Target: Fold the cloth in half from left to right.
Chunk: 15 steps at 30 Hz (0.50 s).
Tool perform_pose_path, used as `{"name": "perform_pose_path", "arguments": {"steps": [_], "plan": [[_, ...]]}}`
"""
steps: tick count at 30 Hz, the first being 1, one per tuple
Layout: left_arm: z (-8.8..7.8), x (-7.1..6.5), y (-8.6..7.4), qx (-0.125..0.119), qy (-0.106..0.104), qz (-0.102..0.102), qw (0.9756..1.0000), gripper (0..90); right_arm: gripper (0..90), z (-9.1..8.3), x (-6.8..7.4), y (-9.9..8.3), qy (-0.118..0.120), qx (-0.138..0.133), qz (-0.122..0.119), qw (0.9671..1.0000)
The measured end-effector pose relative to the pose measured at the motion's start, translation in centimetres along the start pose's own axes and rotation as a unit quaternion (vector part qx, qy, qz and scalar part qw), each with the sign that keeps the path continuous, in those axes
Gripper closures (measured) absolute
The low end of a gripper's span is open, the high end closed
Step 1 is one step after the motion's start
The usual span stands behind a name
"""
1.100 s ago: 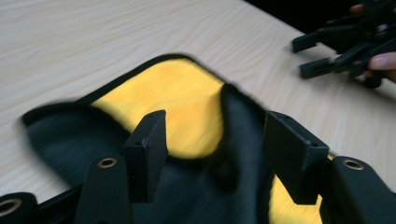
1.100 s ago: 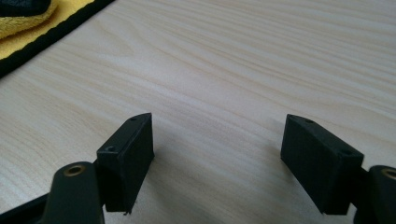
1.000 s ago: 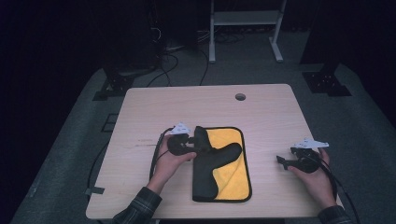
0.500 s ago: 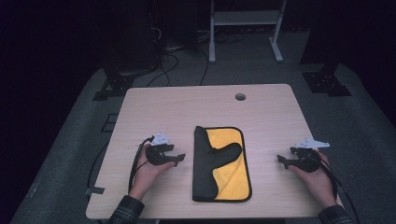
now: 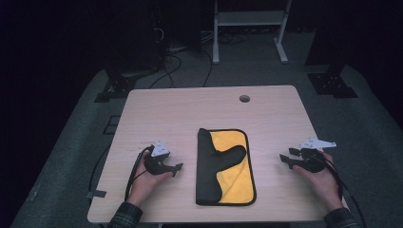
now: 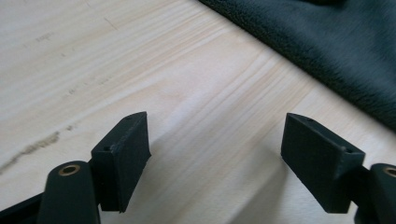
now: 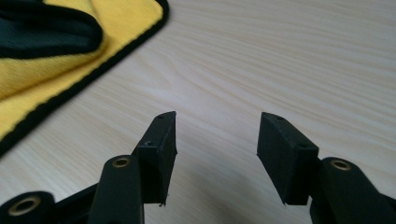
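A yellow cloth [image 5: 236,179] with a black border lies on the wooden table [image 5: 190,114], its dark underside folded over the left half. My left gripper [image 5: 177,168] rests on the table to the left of the cloth, apart from it. Its jaws are open and have just been opening, with bare wood between them [image 6: 215,135]; the dark cloth [image 6: 327,51] lies beyond. My right gripper [image 5: 286,157] sits to the cloth's right, open. Its jaws have just been closing on nothing [image 7: 217,135], and the yellow cloth [image 7: 56,70] lies off to one side.
A round cable hole [image 5: 244,98] sits near the table's far edge. Each gripper's cable trails off the near edge. Beyond the table, on the dark floor, are cables [image 5: 176,52] and a white frame [image 5: 249,21].
My left gripper has drawn back leftward from the cloth's left edge onto bare table. The right hand has stayed put. The cloth lies unchanged.
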<state>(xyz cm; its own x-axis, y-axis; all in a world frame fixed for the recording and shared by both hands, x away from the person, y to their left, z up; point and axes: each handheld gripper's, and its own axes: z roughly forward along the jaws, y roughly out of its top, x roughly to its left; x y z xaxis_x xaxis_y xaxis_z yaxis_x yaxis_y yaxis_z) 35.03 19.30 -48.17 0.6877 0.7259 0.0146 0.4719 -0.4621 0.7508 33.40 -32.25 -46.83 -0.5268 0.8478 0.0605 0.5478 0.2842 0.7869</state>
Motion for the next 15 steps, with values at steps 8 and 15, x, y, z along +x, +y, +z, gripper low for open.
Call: {"name": "perform_pose_path", "arguments": {"steps": [8, 15], "plan": [[0.1, 0.2, 0.0, 0.01, 0.004, -0.004, 0.9999, 10.8, 45.5, 0.5, 1.4, 1.6, 0.035, -0.005, -0.018, 0.9992], [0.4, 0.3, 0.1, 0.024, 0.006, -0.004, 0.9997, 1.2, 45.4, 1.3, 3.1, 3.5, 0.069, -0.015, -0.038, 0.9967]]}}
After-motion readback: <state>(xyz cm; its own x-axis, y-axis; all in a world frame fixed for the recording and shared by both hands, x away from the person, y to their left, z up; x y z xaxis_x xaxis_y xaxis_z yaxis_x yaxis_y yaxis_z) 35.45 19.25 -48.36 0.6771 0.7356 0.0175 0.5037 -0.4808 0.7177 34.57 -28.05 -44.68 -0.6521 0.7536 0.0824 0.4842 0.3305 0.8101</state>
